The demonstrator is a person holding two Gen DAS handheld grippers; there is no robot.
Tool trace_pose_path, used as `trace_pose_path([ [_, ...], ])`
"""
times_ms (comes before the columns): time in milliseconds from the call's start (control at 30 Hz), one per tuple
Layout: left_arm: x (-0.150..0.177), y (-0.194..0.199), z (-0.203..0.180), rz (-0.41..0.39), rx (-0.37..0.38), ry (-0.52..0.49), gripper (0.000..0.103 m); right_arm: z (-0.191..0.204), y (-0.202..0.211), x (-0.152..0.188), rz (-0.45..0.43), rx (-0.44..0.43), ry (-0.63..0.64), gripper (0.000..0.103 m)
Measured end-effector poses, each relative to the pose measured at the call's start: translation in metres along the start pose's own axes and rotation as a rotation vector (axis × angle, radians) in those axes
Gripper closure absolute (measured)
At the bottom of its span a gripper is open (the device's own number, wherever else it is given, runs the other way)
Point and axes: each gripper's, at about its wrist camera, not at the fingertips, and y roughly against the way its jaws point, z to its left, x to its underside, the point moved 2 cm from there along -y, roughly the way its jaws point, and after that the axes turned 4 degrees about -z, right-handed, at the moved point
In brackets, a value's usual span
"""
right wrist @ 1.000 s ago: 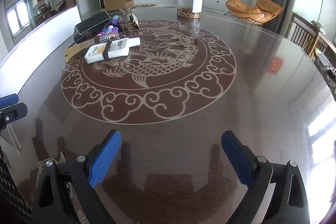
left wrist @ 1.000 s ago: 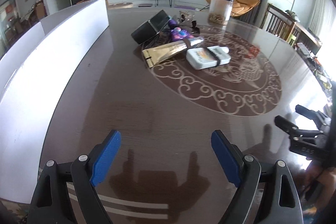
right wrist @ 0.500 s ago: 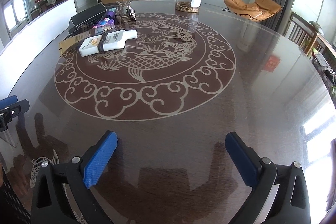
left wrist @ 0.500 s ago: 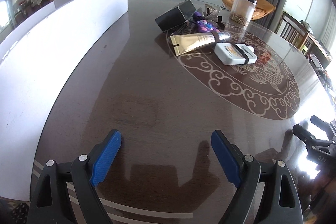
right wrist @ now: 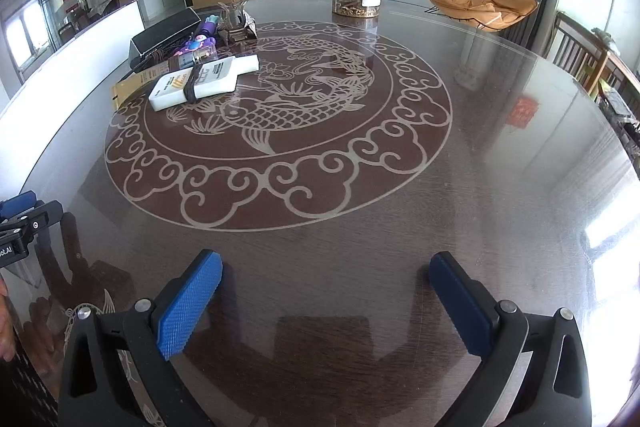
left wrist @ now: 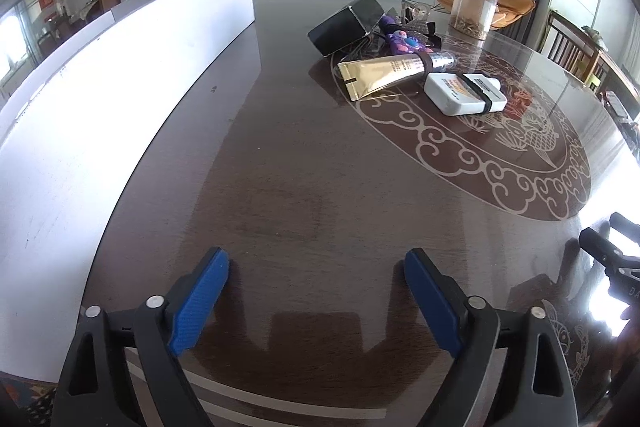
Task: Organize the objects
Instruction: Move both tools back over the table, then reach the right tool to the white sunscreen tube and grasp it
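Over the last second the left hand-held gripper (left wrist: 316, 269) swings toward the item cluster, so the gold tube (left wrist: 382, 75) and white bottle (left wrist: 464, 93) look nearer. The right hand-held gripper (right wrist: 326, 273) spreads slightly wider and tilts down toward the counter (right wrist: 500, 155).

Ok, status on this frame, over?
Left gripper open, empty. Right gripper open, empty. White bottle and gold tube untouched, clustered far ahead. Path clear.

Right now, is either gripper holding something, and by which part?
Nothing is held. The left gripper and the right gripper are both open over bare table.
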Motion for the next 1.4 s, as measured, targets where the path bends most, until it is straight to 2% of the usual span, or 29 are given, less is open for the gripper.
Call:
trace_pose_path([
  [33,0.001,-0.002,0.003,0.008,-0.011,0.013,0.001,0.000,0.000,0.000,0.000,0.000,0.000,0.000],
  [67,0.001,-0.003,0.006,0.016,-0.013,0.026,0.000,0.000,0.000,0.000,0.000,0.000,0.000,0.000],
  [533,0.004,-0.001,0.028,0.015,-0.070,0.100,0.000,0.000,0.000,0.000,0.001,0.001,-0.001,0.000],
  [633,0.004,-0.001,0.028,0.008,-0.075,0.104,0.000,0.000,-0.003,-0.004,0.035,-0.009,0.005,0.000],
  [700,0.004,-0.001,0.028,0.005,-0.078,0.105,0.000,0.004,-0.009,-0.015,0.061,-0.047,0.003,0.000],
  [800,0.004,-0.001,0.028,-0.001,-0.080,0.108,0.000,0.011,-0.022,-0.043,0.070,-0.118,-0.091,0.000],
  [900,0.004,-0.001,0.029,-0.002,-0.080,0.108,0.000,0.021,-0.040,-0.081,0.064,-0.178,-0.236,0.000],
  [1000,0.004,-0.001,0.029,-0.002,-0.080,0.108,0.000,0.041,-0.064,-0.123,0.060,-0.202,-0.300,0.000],
  [1133,0.005,0.000,0.028,-0.001,-0.080,0.109,0.000,0.074,-0.093,-0.176,0.022,-0.111,-0.192,0.000],
  [1200,0.004,-0.001,0.028,-0.001,-0.079,0.109,0.000,0.087,-0.110,-0.188,0.044,-0.064,-0.120,0.001],
  [1233,0.004,-0.001,0.028,-0.001,-0.079,0.109,0.000,0.090,-0.116,-0.189,0.060,-0.064,-0.103,0.002],
  [1300,0.003,-0.001,0.028,0.000,-0.079,0.108,0.000,0.097,-0.125,-0.185,0.102,-0.095,-0.074,0.015],
  [1367,0.003,-0.002,0.027,-0.001,-0.079,0.108,0.000,0.102,-0.120,-0.178,0.118,-0.149,-0.044,0.019],
  [1400,0.003,-0.002,0.027,0.000,-0.079,0.109,0.000,0.110,-0.114,-0.171,0.135,-0.173,0.011,0.020],
])
